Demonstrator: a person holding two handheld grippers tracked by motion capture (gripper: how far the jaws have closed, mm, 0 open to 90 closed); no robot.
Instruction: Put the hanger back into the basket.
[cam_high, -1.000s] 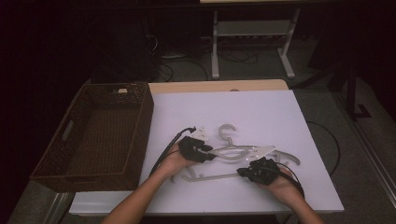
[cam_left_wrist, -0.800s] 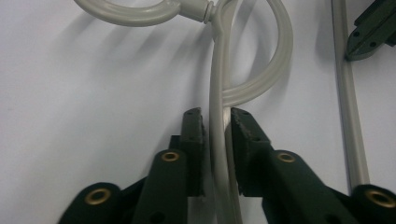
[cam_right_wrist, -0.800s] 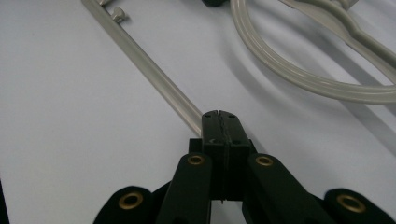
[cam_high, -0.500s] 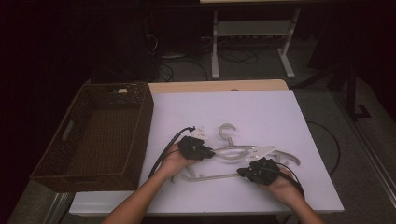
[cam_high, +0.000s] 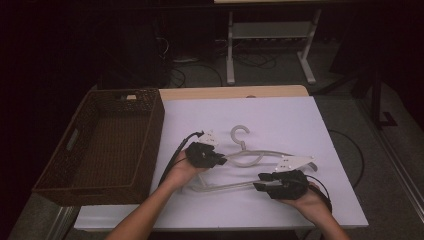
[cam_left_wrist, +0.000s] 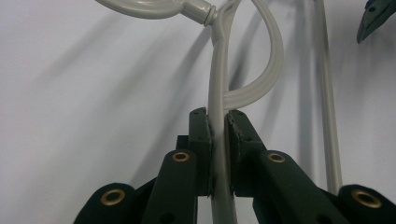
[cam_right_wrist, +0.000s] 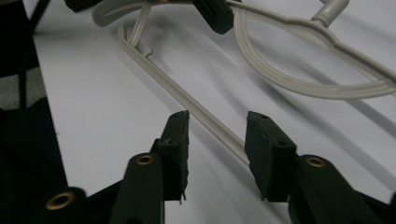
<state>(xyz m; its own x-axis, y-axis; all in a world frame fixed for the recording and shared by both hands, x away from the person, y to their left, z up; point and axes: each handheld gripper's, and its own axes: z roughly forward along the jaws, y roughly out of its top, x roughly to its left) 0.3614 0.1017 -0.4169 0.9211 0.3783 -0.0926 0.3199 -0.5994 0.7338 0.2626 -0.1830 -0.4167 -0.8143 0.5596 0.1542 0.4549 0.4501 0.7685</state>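
Note:
A pale grey plastic hanger (cam_high: 260, 156) lies on the white table sheet (cam_high: 280, 115), hook toward the far side. My left gripper (cam_high: 222, 160) is shut on the hanger's upper arm; in the left gripper view the pads (cam_left_wrist: 205, 135) clamp the hanger arm (cam_left_wrist: 218, 84) just below the hook. My right gripper (cam_high: 257, 186) sits at the hanger's lower bar. Its jaws have just been opening, and in the right gripper view the right gripper (cam_right_wrist: 217, 135) stands open with the bar (cam_right_wrist: 187, 100) running between the jaws, untouched by the pads.
A dark wicker basket (cam_high: 154, 135) stands at the table's left side. A metal stand (cam_high: 270, 50) and cables sit on the floor beyond the far edge. The table's near edge lies just under both forearms.
Both hands and the hanger keep their places in the high view; no shift is plain at that size.

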